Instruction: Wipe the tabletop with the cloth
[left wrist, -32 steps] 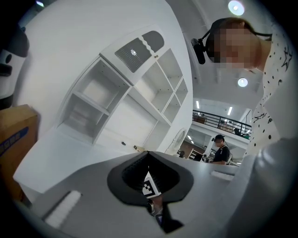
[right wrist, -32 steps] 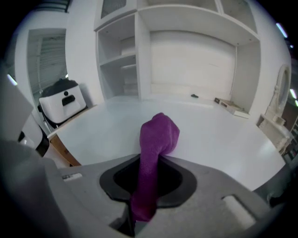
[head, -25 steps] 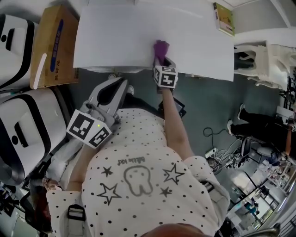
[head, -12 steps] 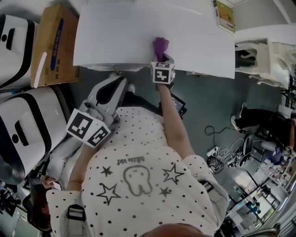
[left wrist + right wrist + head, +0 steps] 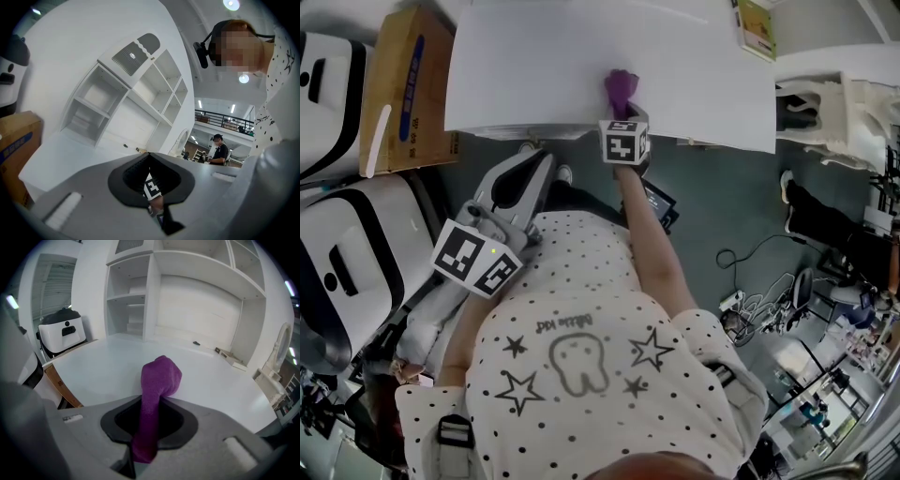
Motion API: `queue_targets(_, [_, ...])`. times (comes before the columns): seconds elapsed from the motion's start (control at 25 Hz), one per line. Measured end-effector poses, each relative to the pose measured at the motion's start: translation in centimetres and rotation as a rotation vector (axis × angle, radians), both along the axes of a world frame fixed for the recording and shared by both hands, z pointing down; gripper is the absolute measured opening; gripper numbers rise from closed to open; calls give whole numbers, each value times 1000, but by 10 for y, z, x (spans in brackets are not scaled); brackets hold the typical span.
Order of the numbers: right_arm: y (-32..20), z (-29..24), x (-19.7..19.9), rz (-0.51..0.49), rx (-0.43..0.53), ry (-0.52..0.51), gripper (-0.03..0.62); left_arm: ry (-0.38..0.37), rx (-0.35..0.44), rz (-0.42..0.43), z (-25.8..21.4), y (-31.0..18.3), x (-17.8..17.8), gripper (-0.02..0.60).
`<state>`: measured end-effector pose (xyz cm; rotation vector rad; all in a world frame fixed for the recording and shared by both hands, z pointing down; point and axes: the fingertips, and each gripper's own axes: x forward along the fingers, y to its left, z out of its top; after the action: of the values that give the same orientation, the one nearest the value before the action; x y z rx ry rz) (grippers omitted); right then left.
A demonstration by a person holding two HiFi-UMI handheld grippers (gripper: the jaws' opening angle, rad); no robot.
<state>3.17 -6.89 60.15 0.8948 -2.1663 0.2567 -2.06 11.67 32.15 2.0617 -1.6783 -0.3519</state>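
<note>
Clearly the purple cloth (image 5: 157, 394) is pinched between the right tongs (image 5: 622, 111), which are clamped on its middle. Its bunched end sticks out ahead of them and appears to rest on the white surface (image 5: 544, 75), just past the near edge. The left tongs (image 5: 539, 164) hang back below that edge, well behind the right pair, jaws together on nothing. A cardboard box (image 5: 408, 89) sits off to the left. Only a narrow wad meets the surface, so strokes may leave unwiped strips, and hard dragging could tug the cloth out of its grip.
</note>
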Motion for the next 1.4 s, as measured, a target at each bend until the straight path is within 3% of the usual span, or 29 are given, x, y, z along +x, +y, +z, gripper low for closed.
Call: queue_targets(1.4, [24,3,-30,-106,-2,30,67,7,16,-55,2,10,-8,-5])
